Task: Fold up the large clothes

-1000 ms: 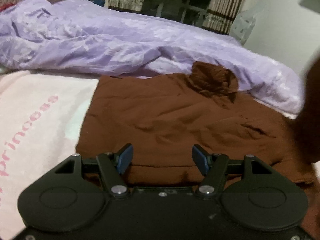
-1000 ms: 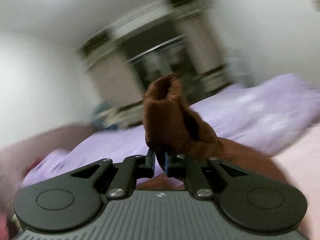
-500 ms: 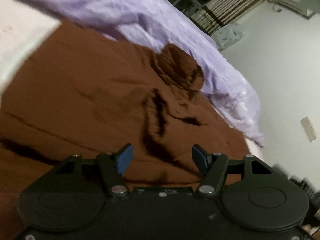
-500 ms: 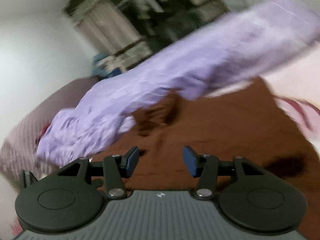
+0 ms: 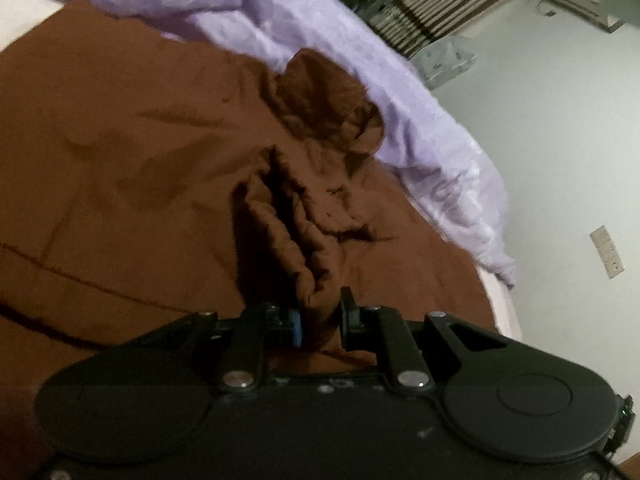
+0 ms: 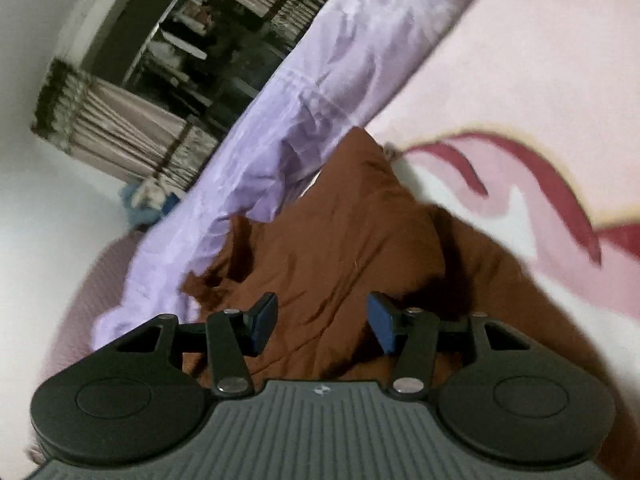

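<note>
My left gripper (image 5: 320, 316) points forward and down at the bed, rolled so that the bed runs slantwise across its view. Its fingers (image 5: 295, 326) are closing, and a bunched ridge of the brown garment (image 5: 120, 152) already stands pinched between the pads, which press on it from both sides. The ridge rises from the fingers up the left wrist picture, its folds running lengthwise away from me toward a crumpled lump of the same cloth beside the lilac duvet (image 5: 360, 52).

My right gripper (image 6: 322, 322) also tilts down toward the bed and is rolled the other way. Its fingers (image 6: 264, 322) stand well apart with nothing clamped; brown cloth lies below and beyond the gap, and no pad presses on it.

The brown garment (image 6: 352, 248) lies spread on the bed, mostly flat to the left in the left wrist view, wrinkled where I grip it. In the right wrist view its long axis runs from my fingers up to a pointed end that touches the edge of the lilac duvet (image 6: 320, 88). To the right of it lies a pink blanket (image 6: 520, 80) with dark red markings. Beyond the bed are striped curtains (image 6: 120, 128) and a pale wall (image 5: 560, 140) carrying a switch plate (image 5: 607, 250).
</note>
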Motion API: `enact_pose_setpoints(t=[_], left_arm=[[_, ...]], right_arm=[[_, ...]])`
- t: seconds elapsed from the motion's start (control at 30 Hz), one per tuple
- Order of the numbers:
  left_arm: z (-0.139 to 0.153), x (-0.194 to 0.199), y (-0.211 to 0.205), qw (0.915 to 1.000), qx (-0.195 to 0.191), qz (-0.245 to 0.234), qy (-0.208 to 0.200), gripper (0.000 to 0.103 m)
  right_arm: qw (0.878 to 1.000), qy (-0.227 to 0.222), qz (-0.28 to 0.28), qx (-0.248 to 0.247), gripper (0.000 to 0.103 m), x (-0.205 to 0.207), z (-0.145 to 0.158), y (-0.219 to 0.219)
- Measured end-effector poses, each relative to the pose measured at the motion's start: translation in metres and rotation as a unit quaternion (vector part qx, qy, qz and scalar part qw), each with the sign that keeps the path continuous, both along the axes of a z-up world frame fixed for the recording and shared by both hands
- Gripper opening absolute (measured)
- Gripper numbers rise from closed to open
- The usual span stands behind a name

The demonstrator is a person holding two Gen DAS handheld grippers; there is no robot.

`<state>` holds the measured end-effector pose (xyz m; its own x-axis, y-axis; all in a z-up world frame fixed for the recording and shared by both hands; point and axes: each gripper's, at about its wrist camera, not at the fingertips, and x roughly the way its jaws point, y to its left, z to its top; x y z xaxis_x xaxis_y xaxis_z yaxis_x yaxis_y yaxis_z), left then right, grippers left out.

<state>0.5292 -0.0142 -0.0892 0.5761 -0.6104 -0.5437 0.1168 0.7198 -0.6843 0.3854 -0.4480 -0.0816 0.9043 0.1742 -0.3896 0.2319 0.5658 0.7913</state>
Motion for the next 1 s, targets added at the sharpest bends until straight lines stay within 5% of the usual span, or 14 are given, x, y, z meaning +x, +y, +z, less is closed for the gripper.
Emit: enact_pose_setpoints(t=[0.3,0.37,0.43,0.6,0.7,0.77,0.87,1.0], left_arm=[[-0.004,0.005,-0.003,1.0,0.007,-0.002,0.002,0.014],[0.004,0.001,-0.004,0.9999,0.003,-0.007,-0.01,0.014],[0.01,-0.002,-0.009,0.9996,0.008,-0.012,-0.023,0.014],[-0.012,0.008,-0.024,0.9987,0.047,-0.02,0.0,0.018],[-0.017,0.009,-0.018,0.9993,0.033,-0.02,-0.001,0.022],[-0.009,0.007,-0.009,0.9994,0.027,-0.021,0.004,0.031],[0.018,-0.007,0.01,0.9959,0.083,-0.013,-0.032,0.041],[0.047,-0.047,0.061,0.9823,0.163,0.031,-0.087,0.048]], right_arm=[[0.999,-0.006,-0.041,0.015,0.061,0.008,-0.024,-0.013],[0.998,-0.004,-0.057,0.01,0.007,0.014,-0.021,-0.017],[0.998,-0.012,-0.067,0.01,0.005,0.012,-0.016,-0.023],[0.996,0.013,-0.083,0.003,0.005,0.011,-0.031,-0.039],[0.997,0.024,-0.075,0.02,0.007,0.011,-0.045,-0.044],[0.997,0.021,-0.064,0.042,0.023,0.009,-0.044,-0.046],[0.997,0.05,-0.048,0.029,0.042,-0.003,-0.025,-0.044],[0.996,0.029,-0.036,-0.071,0.05,-0.032,0.01,-0.034]])
